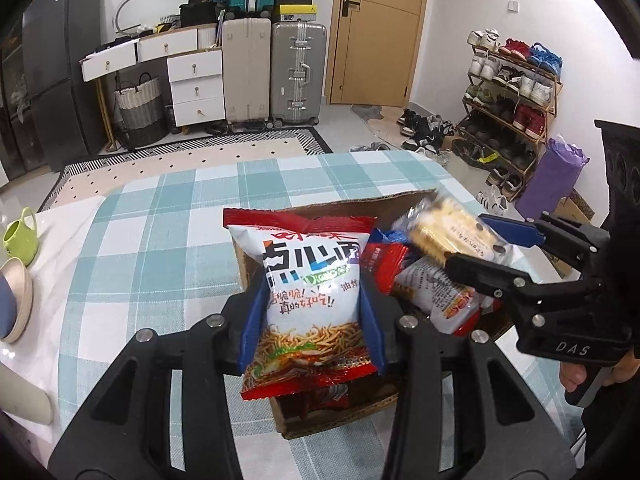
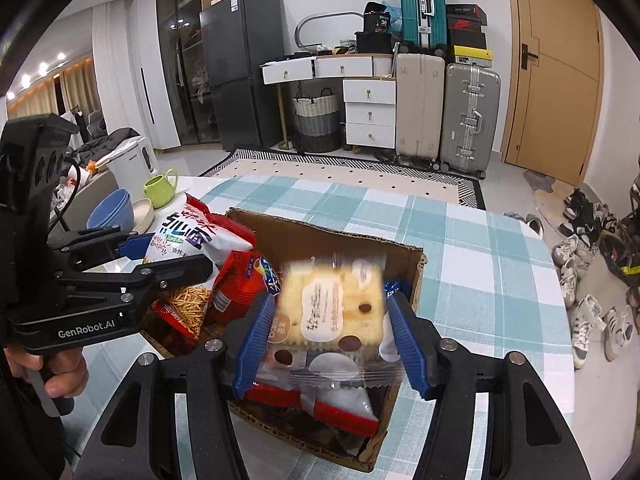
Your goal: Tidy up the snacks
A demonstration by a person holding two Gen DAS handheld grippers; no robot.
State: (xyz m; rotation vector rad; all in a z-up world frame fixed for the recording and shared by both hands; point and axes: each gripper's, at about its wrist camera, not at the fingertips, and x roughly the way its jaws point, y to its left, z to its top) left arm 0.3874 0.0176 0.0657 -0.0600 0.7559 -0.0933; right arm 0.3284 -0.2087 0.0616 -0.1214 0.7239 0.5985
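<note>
Left gripper [image 1: 314, 320]: blue ribbed pads pinch a puffy, glossy white-and-red foil noodle-snack bag [image 1: 308, 288], held upright above the open brown corrugated cardboard box [image 1: 340, 424]. Right gripper [image 2: 334, 340]: pads clamp a clear crinkly plastic packet of pale square crackers [image 2: 332, 308], over the same box. The box sits on the teal-and-white checked tablecloth [image 2: 480, 260], with red wrappers [image 2: 236, 284] inside.

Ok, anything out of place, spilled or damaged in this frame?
Nothing spilled. The cardboard box has a ragged, torn top edge, and the packets inside lie jumbled. The left tongs hold the noodle snack bag and the right tongs hold the cracker pack, both over the box.
</note>
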